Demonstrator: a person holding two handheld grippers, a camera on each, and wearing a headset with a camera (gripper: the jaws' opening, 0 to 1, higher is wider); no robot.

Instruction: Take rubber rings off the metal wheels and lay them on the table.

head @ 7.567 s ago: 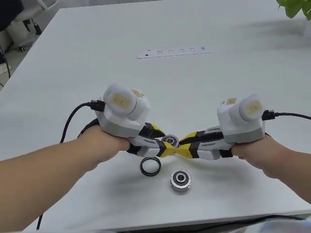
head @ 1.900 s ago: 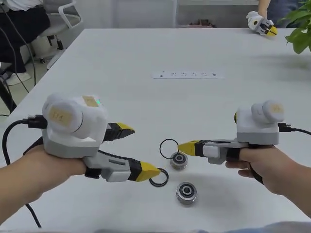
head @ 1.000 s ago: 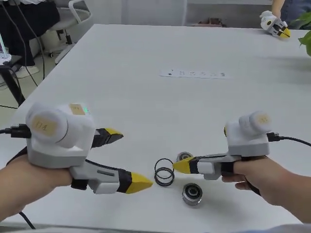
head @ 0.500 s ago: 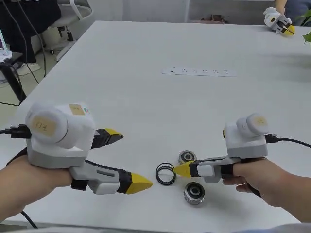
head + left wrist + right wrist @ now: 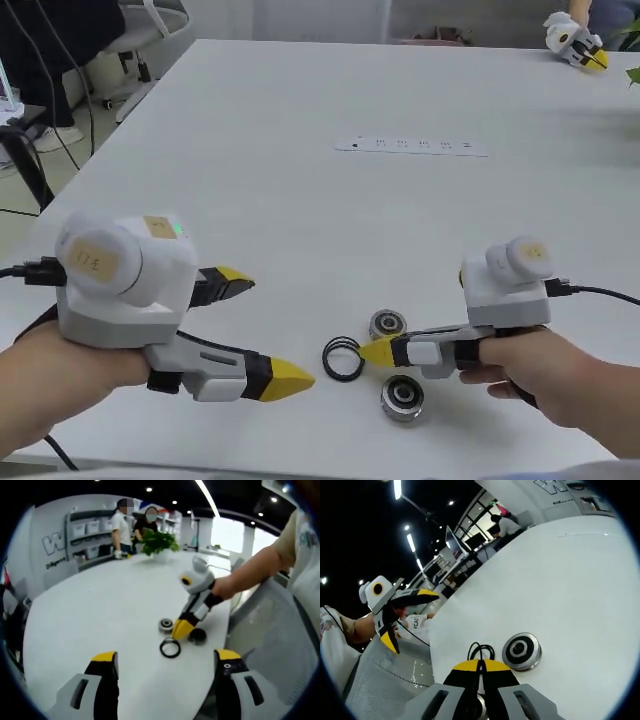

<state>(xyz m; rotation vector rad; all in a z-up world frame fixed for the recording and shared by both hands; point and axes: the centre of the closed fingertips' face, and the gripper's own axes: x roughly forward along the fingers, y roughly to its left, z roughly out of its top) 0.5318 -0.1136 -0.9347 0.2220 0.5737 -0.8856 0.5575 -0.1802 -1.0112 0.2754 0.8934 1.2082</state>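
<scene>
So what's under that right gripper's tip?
Two rings lie on the table at the right gripper's tip, their near edge hidden. A wheel sits partly covered beneath it.

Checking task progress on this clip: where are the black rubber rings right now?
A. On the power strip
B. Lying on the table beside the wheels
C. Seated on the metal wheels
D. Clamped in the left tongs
B: the rubber rings lie overlapping on the table, beside the metal wheels and just ahead of the shut right tongs, while the left tongs are open and hold nothing.
</scene>
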